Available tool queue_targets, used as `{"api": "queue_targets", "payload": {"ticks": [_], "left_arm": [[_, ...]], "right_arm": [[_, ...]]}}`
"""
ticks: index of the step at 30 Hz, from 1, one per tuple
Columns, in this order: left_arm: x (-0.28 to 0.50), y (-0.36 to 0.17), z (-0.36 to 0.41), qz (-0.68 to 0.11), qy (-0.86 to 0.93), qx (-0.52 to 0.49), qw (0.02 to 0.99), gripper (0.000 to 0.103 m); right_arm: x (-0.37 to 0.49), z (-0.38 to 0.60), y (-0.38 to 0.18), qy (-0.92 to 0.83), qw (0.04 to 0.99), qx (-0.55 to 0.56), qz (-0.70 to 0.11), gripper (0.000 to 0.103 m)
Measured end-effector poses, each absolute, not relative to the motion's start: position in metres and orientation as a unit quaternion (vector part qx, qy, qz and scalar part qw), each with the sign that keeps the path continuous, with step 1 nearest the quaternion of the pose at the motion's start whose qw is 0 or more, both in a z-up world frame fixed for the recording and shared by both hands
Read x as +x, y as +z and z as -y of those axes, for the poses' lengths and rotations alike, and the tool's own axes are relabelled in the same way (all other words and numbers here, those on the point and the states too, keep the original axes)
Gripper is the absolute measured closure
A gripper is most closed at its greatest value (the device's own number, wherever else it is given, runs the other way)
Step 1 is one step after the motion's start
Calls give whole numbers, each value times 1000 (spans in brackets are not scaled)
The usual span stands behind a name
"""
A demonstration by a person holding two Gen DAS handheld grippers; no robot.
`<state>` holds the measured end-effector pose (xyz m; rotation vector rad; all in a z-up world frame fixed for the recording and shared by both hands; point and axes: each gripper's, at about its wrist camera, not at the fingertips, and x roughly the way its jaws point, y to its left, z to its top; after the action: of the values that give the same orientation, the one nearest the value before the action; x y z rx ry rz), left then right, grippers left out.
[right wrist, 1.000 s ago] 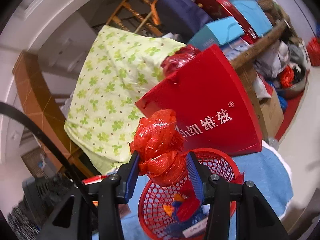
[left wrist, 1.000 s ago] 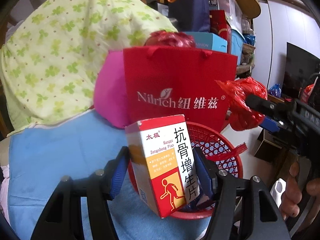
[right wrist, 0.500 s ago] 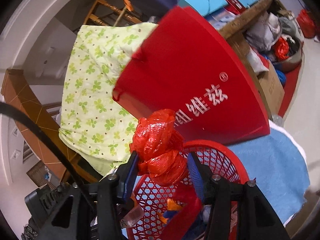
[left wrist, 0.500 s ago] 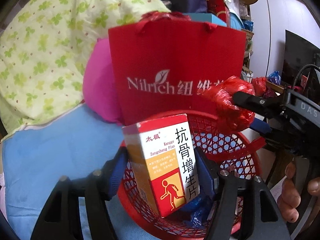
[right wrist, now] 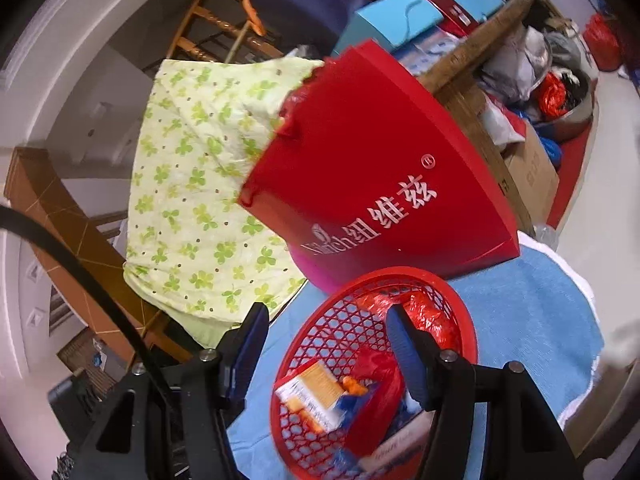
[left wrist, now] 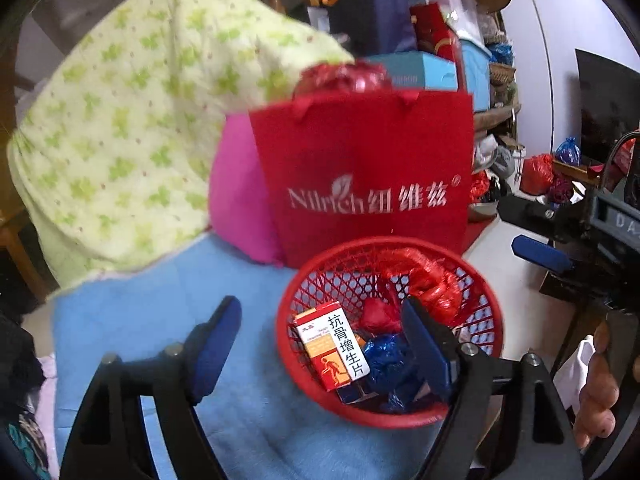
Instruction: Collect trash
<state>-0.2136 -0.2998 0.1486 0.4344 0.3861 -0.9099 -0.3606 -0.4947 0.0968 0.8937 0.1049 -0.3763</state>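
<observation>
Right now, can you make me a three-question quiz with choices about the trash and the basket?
1. Where is the medicine box?
A. in the red basket
B. on the blue cloth
C. between the fingers

2. What colour is the gift bag behind the basket?
A. blue
B. red
C. green

3. What is the left gripper holding?
A. the box
B. a red plastic bag
C. nothing

Answers: 1 A, the box lies among the wrappers inside the basket. 2 B, it is red with white lettering. 3 C, its fingers are opening with nothing pressed between them.
</observation>
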Motion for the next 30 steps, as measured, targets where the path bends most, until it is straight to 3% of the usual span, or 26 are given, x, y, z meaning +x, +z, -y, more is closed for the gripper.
{"api": "queue_targets", "payload": {"ticks": [5,7,20,30], "left_arm": [[-238,176,258,-154,-411,193,878,15],[-245,187,241,-151,-397,188,886,9],[-283,238,147,-141,-297,194,924,8],[-295,259,105,-135,-256,175,941,7]], "right_arm": [[-385,467,125,-182,898,398,-44,38],[-395,453,138,-184,906,379,-43,38],[-453,320,227,-203,962,180,-33,20],[-469,269,249,-210,965,145,-63,19]]}}
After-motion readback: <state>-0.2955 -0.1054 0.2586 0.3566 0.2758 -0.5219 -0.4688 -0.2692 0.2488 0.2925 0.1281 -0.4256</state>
